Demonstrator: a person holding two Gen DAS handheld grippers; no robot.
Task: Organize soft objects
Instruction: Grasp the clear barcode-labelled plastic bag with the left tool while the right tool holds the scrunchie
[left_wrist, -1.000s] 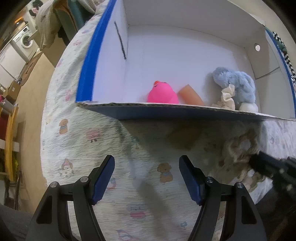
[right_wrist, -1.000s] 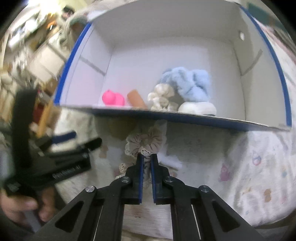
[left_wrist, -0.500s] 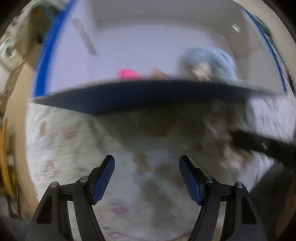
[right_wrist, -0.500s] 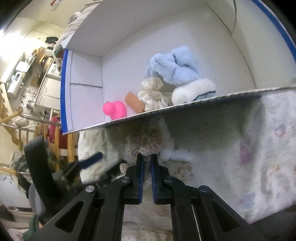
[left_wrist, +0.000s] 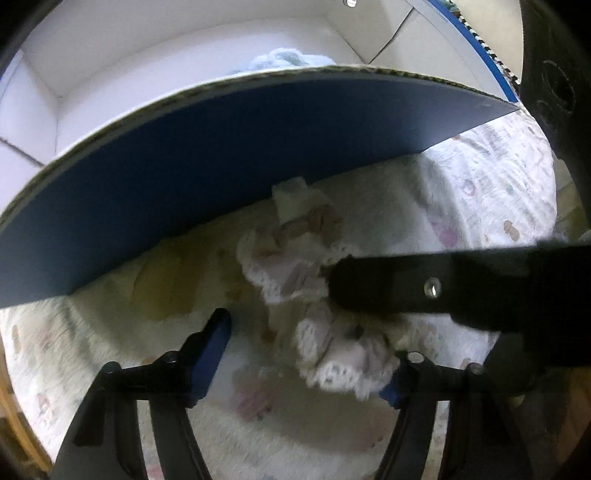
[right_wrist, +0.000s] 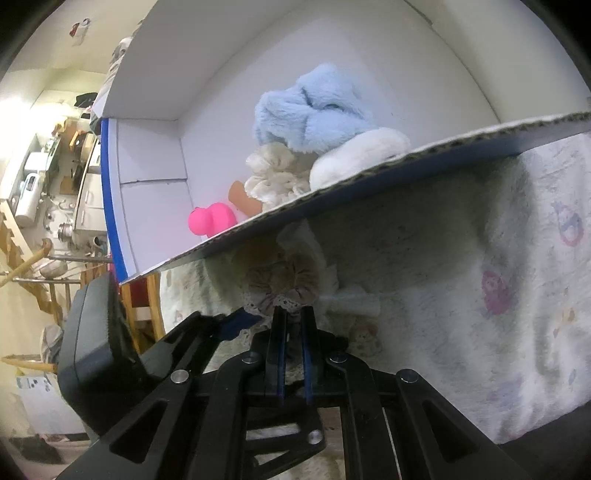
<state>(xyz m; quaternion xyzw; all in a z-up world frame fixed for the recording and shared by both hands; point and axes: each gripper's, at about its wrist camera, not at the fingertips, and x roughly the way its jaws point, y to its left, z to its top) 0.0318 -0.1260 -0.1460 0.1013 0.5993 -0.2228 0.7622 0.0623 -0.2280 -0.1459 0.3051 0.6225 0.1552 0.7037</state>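
Note:
A beige lace-edged scrunchie (left_wrist: 291, 273) lies on the patterned cloth just in front of the blue-and-white cardboard box (left_wrist: 221, 147); a second frilly one (left_wrist: 343, 358) lies nearer me. My left gripper (left_wrist: 306, 347) is open, its fingers on either side of the nearer scrunchie. My right gripper (right_wrist: 293, 325) is shut on the lace edge of the beige scrunchie (right_wrist: 284, 280); its black arm (left_wrist: 461, 284) crosses the left wrist view. Inside the box (right_wrist: 480, 133) sit a blue plush (right_wrist: 310, 107), a white plush (right_wrist: 358, 151), a cream scrunchie (right_wrist: 273, 173), a pink duck (right_wrist: 210, 221) and a tan piece (right_wrist: 242, 197).
The box's front wall rises close in front of both grippers. A small white scrap (right_wrist: 354, 301) lies on the cloth (right_wrist: 480, 295) right of the scrunchie. The left gripper's body (right_wrist: 110, 354) fills the lower left of the right wrist view. Furniture and stairs stand far left.
My left gripper has moved right and down, from bare cloth to around the nearer scrunchie beside the right gripper. The right gripper has stayed shut on the beige scrunchie and tilted.

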